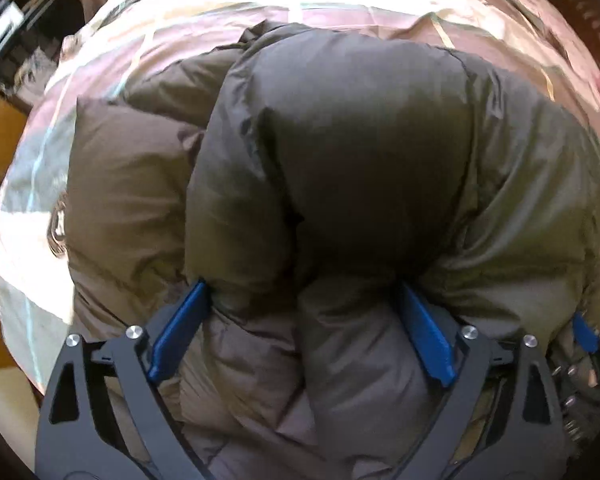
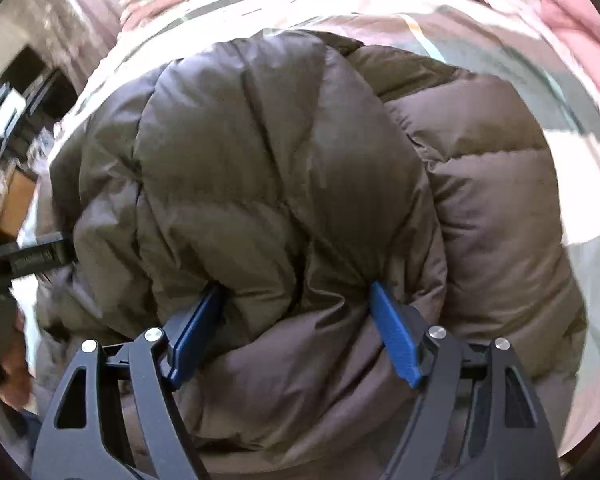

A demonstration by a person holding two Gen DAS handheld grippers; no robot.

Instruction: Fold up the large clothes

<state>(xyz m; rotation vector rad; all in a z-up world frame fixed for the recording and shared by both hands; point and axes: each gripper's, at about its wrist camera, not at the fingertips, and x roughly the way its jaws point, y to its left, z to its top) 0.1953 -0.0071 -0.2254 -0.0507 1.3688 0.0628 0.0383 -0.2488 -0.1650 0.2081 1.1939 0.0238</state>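
A puffy olive-brown down jacket [image 1: 360,140] lies bunched on a pale pink checked bedspread [image 1: 260,4]. My left gripper [image 1: 304,286] points steeply down onto it. Its blue pads [image 1: 180,328] stand wide apart, with a thick fold of the jacket bulging between them and no visible squeeze. In the right wrist view the same jacket [image 2: 280,140] fills the middle. My right gripper [image 2: 295,287] has its blue pads [image 2: 396,336] sunk into a padded fold, holding it. The right gripper's pad [image 1: 584,334] shows at the left view's right edge.
The bedspread [image 2: 380,4] runs on past the jacket at the top and right. A pink cloth [image 2: 572,28] lies at the far right. Dark furniture and a brown box [image 1: 4,140] stand off the bed's left side. A hand [image 2: 12,364] grips the left tool there.
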